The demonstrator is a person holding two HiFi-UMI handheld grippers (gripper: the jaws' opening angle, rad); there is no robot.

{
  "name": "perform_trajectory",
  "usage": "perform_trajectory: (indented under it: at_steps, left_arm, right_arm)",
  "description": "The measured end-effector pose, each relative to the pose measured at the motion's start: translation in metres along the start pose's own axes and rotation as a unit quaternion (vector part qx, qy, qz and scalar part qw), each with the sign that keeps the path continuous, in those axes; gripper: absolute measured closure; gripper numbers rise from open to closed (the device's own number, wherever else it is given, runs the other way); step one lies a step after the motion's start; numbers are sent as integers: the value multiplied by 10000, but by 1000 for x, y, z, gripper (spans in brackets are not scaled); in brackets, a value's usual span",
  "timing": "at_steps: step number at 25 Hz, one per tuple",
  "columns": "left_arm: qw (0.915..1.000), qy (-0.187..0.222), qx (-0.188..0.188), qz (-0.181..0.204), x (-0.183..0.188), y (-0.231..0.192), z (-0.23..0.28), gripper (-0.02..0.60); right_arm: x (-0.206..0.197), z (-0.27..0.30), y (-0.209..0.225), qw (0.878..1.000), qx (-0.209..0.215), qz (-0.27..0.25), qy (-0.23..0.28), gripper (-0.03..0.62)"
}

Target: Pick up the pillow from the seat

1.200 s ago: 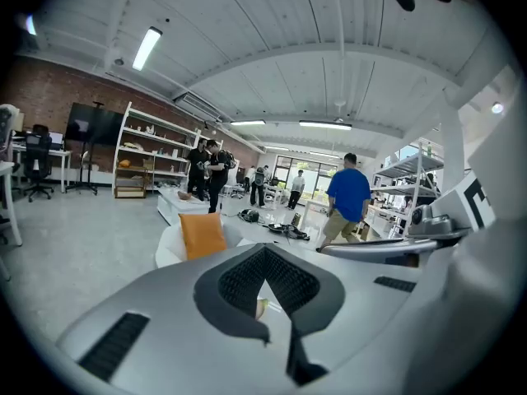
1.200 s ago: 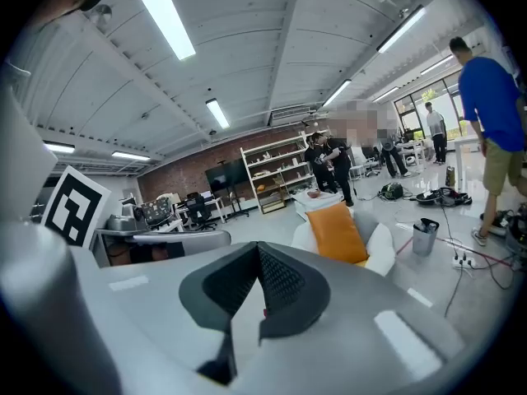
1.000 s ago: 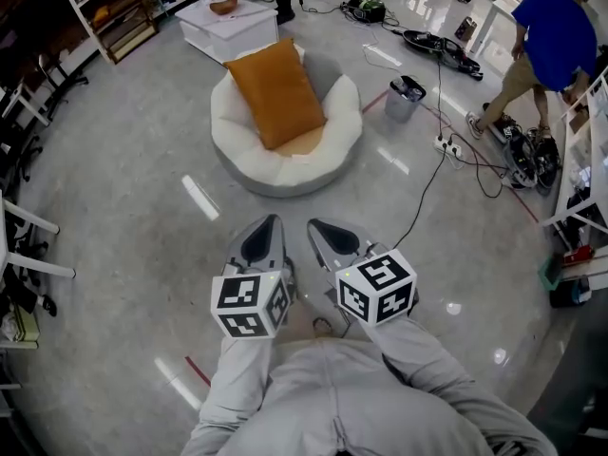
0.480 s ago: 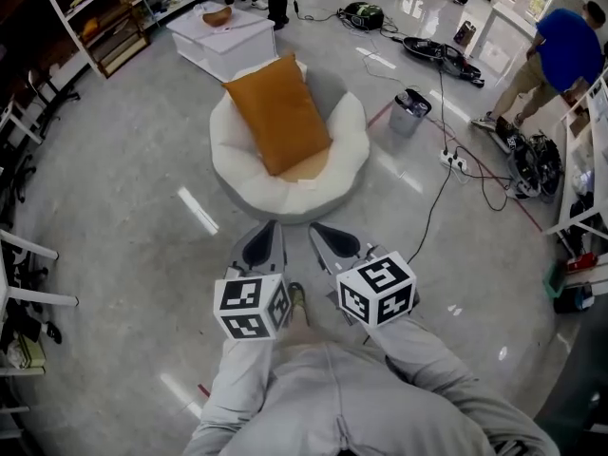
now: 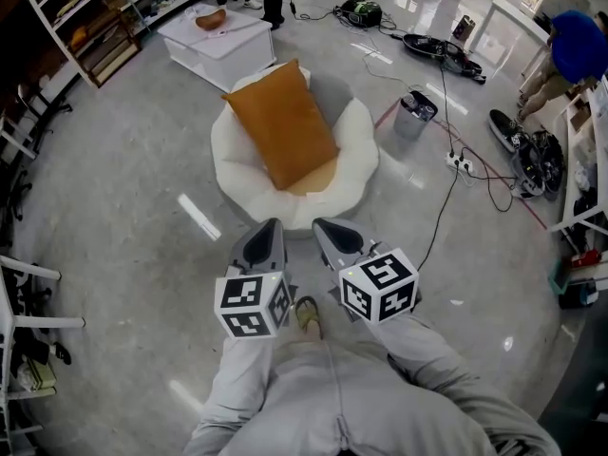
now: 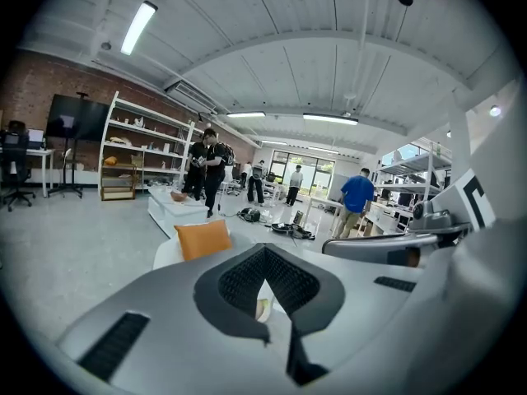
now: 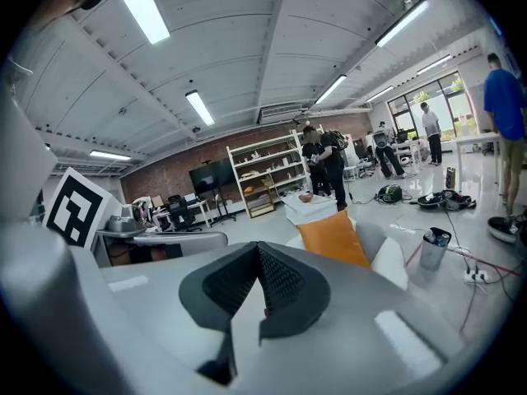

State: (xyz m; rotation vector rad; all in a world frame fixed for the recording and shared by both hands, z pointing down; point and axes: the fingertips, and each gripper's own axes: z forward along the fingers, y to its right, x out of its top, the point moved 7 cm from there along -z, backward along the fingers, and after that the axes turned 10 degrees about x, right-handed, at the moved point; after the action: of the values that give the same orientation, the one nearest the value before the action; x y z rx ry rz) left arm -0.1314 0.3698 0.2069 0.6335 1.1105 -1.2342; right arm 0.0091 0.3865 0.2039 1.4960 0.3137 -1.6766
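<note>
Since the earlier frames, seat [image 5: 356, 155] and pillow [image 5: 283, 124] had drawn closer to the two grippers in the head view, and the person in a blue shirt [image 5: 579, 50] had slid toward the right edge. Left gripper [image 5: 270, 228] and right gripper [image 5: 324, 226] were held side by side at waist level, both pointing ahead and slightly down. Each had its jaws closed together with nothing between the pads.

The orange pillow leaned tilted against the back of the round white seat, its lower edge resting on the seat cushion. It lay straight ahead of the grippers, apart from both. It appeared up and left of the jaws in the left gripper view, and up and right of them in the right gripper view, so it sat between the lines of the two. Only the seat's near rim, which appeared just past the jaw tips in the head view, lay between the grippers and the pillow.

Behind the seat stood a low white table [image 5: 214, 41] and shelving [image 5: 104, 17]. To the seat's right stood a small bin [image 5: 416, 112], and beyond it a power strip [image 5: 461, 162] with cables trailing across the grey floor [image 5: 123, 188]. One shoe [image 5: 306, 313] of the wearer showed below the marker cubes.
</note>
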Motion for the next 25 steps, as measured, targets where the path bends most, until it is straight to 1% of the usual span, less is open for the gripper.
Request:
perform_trajectory:
  at_steps: [5, 11, 18, 25]
  left_arm:
    - [10000, -55, -57, -52, 6, -16, 23, 583]
    - [9998, -119, -125, -43, 16, -24, 43, 583]
    - [9998, -178, -84, -56, 22, -27, 67, 583]
    - [9995, -291, 37, -112, 26, -38, 114, 583]
  right_arm:
    - [6, 25, 10, 10000, -64, 43, -16, 594]
    - [12, 43, 25, 9997, -166, 128, -89, 594]
    - [20, 58, 44, 9996, -222, 102, -161, 594]
    - [27, 89, 84, 9993, -198, 157, -267, 594]
